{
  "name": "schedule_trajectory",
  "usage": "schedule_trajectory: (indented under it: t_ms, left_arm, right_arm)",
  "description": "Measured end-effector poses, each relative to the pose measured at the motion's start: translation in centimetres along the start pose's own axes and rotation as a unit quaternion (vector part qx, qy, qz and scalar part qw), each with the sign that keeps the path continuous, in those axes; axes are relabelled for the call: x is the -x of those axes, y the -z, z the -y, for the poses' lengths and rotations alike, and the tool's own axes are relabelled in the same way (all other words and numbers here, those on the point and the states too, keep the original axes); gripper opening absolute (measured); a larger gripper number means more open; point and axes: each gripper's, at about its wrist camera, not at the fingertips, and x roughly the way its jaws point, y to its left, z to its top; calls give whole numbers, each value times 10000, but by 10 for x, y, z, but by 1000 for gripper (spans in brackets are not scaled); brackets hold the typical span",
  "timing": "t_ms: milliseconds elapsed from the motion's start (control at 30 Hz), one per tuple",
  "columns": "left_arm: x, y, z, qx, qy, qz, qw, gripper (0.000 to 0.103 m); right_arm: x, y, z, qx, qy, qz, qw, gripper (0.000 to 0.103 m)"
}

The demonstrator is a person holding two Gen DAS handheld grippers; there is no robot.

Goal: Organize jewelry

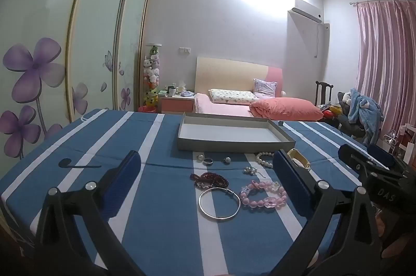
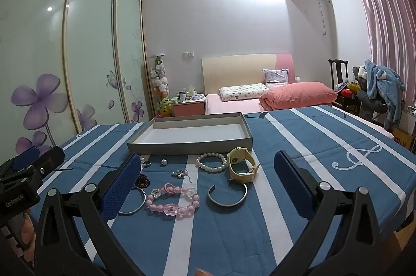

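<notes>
Jewelry lies on a blue striped tablecloth before an empty grey tray (image 1: 234, 144) (image 2: 192, 143). A pink bead bracelet (image 1: 264, 195) (image 2: 173, 200), a thin silver bangle (image 1: 219, 203) (image 2: 135, 203), dark red beads (image 1: 210, 179), a pearl bracelet (image 2: 211, 163), a yellow watch (image 2: 243, 168), an open silver cuff (image 2: 227, 195), a ring (image 1: 208, 161) and small pearl pieces (image 1: 226, 159) are spread out. My left gripper (image 1: 208, 172) is open and empty above the near jewelry. My right gripper (image 2: 208, 172) is open and empty, also above it.
The table's right edge (image 2: 400, 192) drops off near the right gripper. Behind the table stand a bed (image 1: 234, 104), a nightstand (image 1: 176, 102), a wardrobe with flower doors (image 1: 39, 68) and a chair with clothes (image 2: 377, 89).
</notes>
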Motion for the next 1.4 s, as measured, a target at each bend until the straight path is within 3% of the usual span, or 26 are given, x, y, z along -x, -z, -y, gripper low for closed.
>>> schedule_trajectory:
  t_ms: [1400]
  left_arm:
    - [3,0,-1,53,17,7,10000,99]
  right_arm:
    - [1,0,0,-19,4,38,10000,101]
